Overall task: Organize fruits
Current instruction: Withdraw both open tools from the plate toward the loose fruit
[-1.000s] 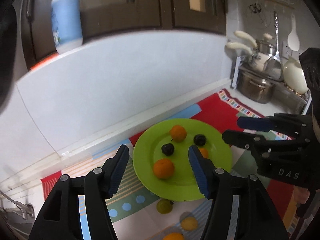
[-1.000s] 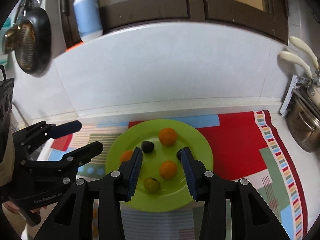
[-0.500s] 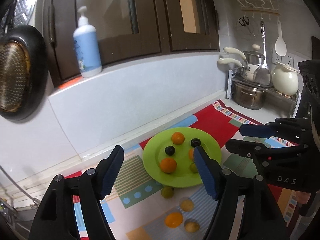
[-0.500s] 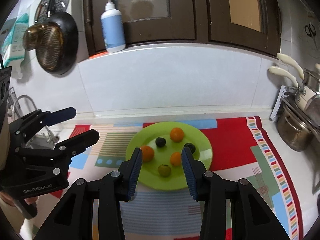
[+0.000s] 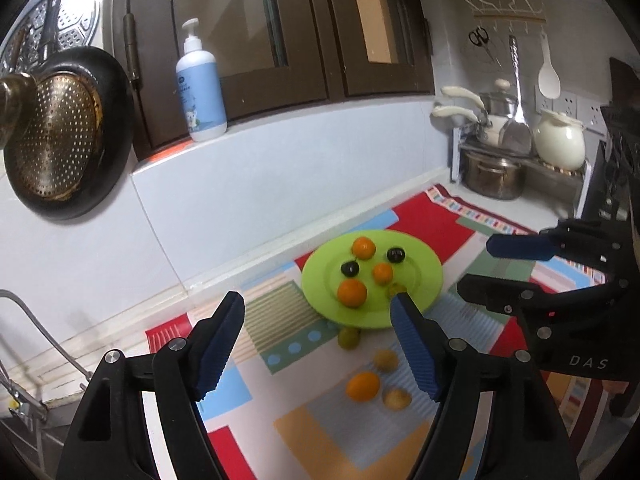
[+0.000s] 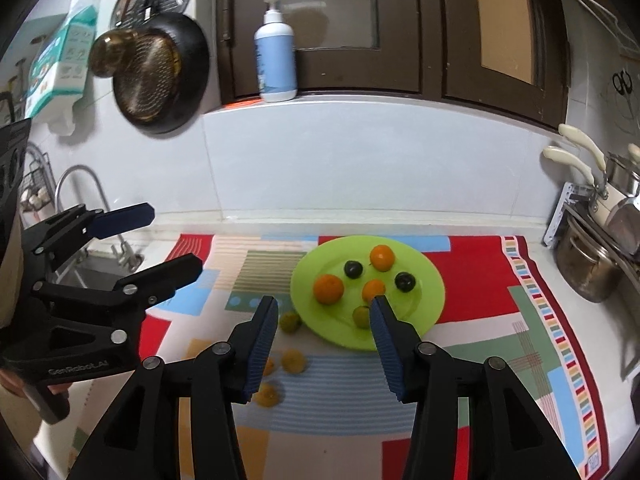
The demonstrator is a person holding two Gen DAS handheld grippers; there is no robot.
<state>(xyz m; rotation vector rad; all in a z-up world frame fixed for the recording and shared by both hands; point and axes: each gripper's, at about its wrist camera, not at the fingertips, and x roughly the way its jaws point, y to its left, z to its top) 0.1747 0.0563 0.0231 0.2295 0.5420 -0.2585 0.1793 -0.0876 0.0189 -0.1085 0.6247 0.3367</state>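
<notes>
Both grippers are hanging over the mat with jaws spread and holding nothing. The green plate (image 6: 424, 280) with six fruits is sitting just ahead of the right gripper (image 6: 324, 312); the left gripper (image 5: 318, 308) is looking down at four loose fruits (image 5: 362, 386) beside the plate.

Left gripper (image 5: 316, 312): matte black plastic frame with triangular cut-outs, silver round screws at the joints, and two fingers (image 5: 416, 350) faced with ribbed blue pads; white lettering "GenRobot.AI" on its side, seen from the right wrist view. Right gripper (image 6: 323, 322): same black frame, silver screws and ribbed blue pads; side marked "DAS" in pale letters.
</notes>
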